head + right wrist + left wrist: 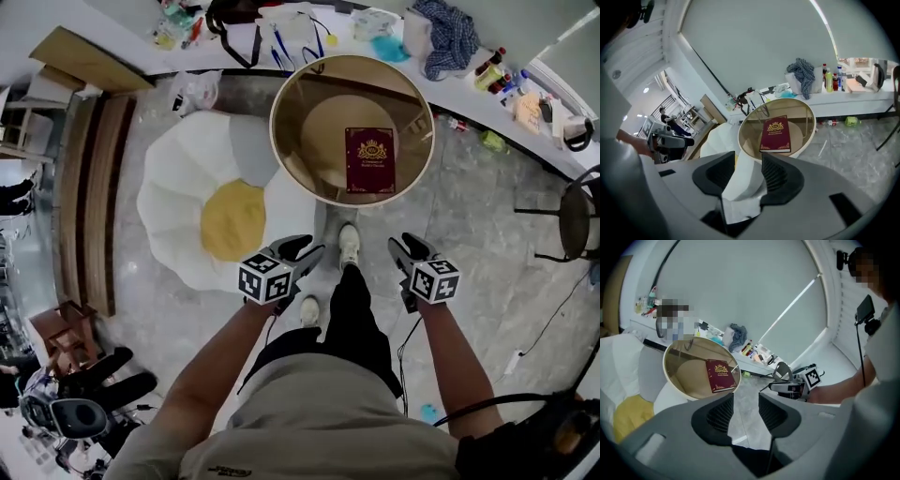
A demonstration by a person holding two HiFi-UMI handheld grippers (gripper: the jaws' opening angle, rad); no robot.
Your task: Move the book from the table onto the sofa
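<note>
Short of the table [273, 131], left gripper [305, 251] and right gripper [405, 249] stand open and empty. Risk: pinching one edge may push the flat book [370, 160] off.

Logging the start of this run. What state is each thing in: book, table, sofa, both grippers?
book: closed, lying flat on the table.
table: upright, bearing the book.
sofa: on the floor beside the table, no book on it.
left gripper: open, nothing between its jaws.
right gripper: open, nothing between its jaws.
</note>
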